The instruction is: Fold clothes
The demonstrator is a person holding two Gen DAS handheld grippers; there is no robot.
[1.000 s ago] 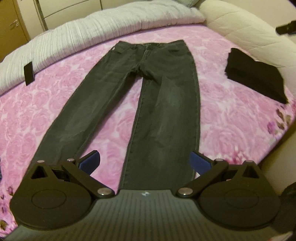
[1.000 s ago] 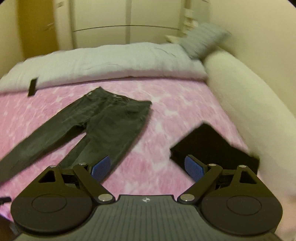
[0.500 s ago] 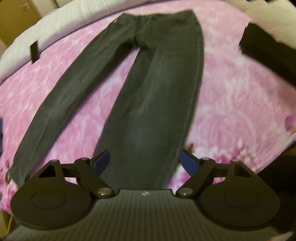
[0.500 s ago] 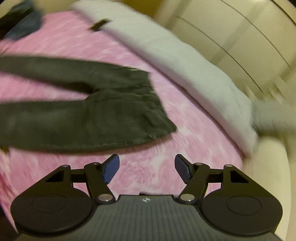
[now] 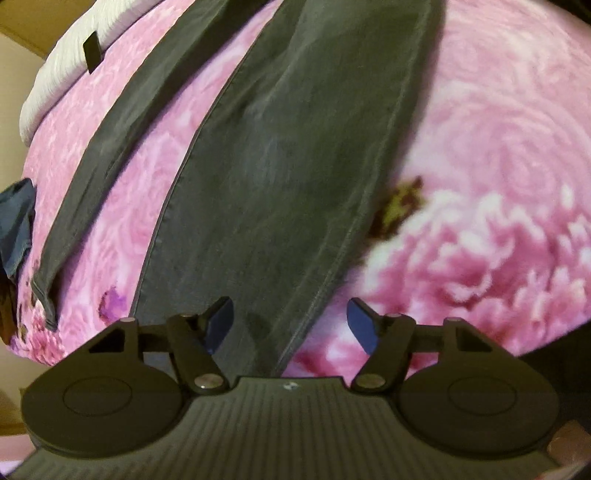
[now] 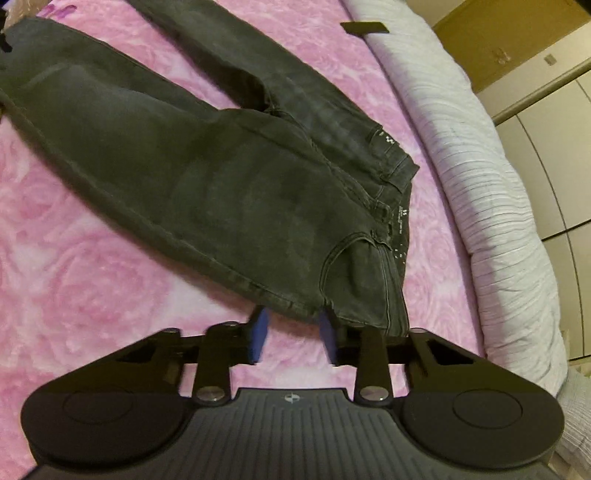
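Observation:
Dark grey jeans (image 5: 280, 155) lie flat on the pink rose-patterned bedspread (image 5: 498, 155), legs spread apart. My left gripper (image 5: 291, 328) hovers low over the lower part of the nearer leg. Its jaws are closing, with the leg's right seam edge between the blue pads (image 5: 221, 325), which are not pressing on it. In the right wrist view the jeans (image 6: 207, 184) show their waistband (image 6: 397, 206) on the right. My right gripper (image 6: 293, 334) sits at the near hip edge by the waistband. Its jaws are closing, with the cloth's edge just at the fingertips (image 6: 258, 330) and not pinched.
A grey-white ribbed duvet (image 6: 480, 166) runs along the far side of the bed, with a small flat black object (image 6: 364, 27) beside it. A blue garment (image 5: 14, 221) lies at the bed's left edge. Wardrobe doors (image 6: 546, 92) stand behind the duvet.
Both grippers have dropped close to the jeans and their jaws have narrowed. The right one swung and rolled away from the folded black garment to the hip edge near the waistband.

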